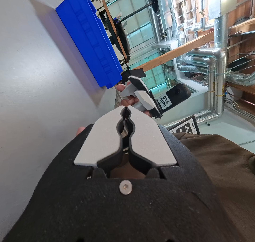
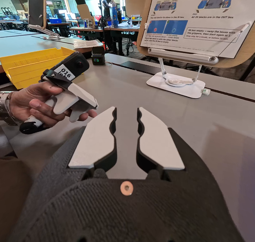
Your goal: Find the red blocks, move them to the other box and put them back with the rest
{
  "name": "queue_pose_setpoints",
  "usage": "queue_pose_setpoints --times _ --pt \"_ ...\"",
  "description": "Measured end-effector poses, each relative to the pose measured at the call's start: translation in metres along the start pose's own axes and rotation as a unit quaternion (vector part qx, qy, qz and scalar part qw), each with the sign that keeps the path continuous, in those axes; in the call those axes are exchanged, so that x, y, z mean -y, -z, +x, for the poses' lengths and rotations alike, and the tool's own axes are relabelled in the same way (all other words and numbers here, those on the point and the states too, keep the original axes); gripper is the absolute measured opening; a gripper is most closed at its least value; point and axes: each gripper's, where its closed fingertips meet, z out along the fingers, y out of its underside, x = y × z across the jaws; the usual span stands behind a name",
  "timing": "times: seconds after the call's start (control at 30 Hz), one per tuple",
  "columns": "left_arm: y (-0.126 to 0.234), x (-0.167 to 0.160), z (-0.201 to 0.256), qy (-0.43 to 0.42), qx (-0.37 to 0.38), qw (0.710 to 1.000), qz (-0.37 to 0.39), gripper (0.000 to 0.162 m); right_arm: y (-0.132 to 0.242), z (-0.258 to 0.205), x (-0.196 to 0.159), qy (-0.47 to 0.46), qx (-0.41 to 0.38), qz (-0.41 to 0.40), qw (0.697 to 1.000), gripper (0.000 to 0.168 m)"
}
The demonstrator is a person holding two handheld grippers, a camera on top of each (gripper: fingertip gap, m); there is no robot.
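Observation:
My left gripper [image 1: 125, 108] is shut, its fingertips touching with nothing between them; it is rolled on its side over the grey table [image 1: 34, 97]. A blue box [image 1: 88, 39] stands on the table beyond it; its inside is hidden. My right gripper [image 2: 126, 109] is open and empty above the grey table [image 2: 124, 86]. The left gripper also shows in the right wrist view [image 2: 88, 101], held in a hand at the left. The right gripper shows in the left wrist view [image 1: 138, 95], held in a hand. No red blocks are in view.
A yellow box [image 2: 31, 68] stands at the left edge of the table behind the left gripper. An instruction board on a white stand [image 2: 176, 86] is at the back right. A small black device [image 2: 97, 57] sits at the back. A brown sleeve [image 1: 213, 166] is at right. Spacing between my two grippers at the tips: around 6 cm.

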Motion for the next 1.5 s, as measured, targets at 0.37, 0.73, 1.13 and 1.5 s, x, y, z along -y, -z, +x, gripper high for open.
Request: queue_pose_setpoints --times 0.37,0.73,1.13,1.5 --pt "0.003 0.005 -0.006 -0.033 0.039 0.999 0.015 0.000 -0.001 -0.004 0.000 -0.006 0.006 0.000 1.000 0.028" --pt "0.020 0.028 -0.033 -0.173 0.200 0.963 0.059 0.000 -0.003 -0.003 -0.005 -0.013 0.011 -0.012 1.000 0.029" --pt "0.087 0.086 -0.057 -0.339 0.434 0.822 0.148 0.000 -0.002 -0.003 -0.009 -0.012 0.016 -0.022 1.000 0.029" --pt "0.081 0.079 -0.061 -0.383 0.454 0.797 0.111 0.006 -0.003 -0.001 -0.012 -0.004 0.011 -0.028 1.000 0.029"
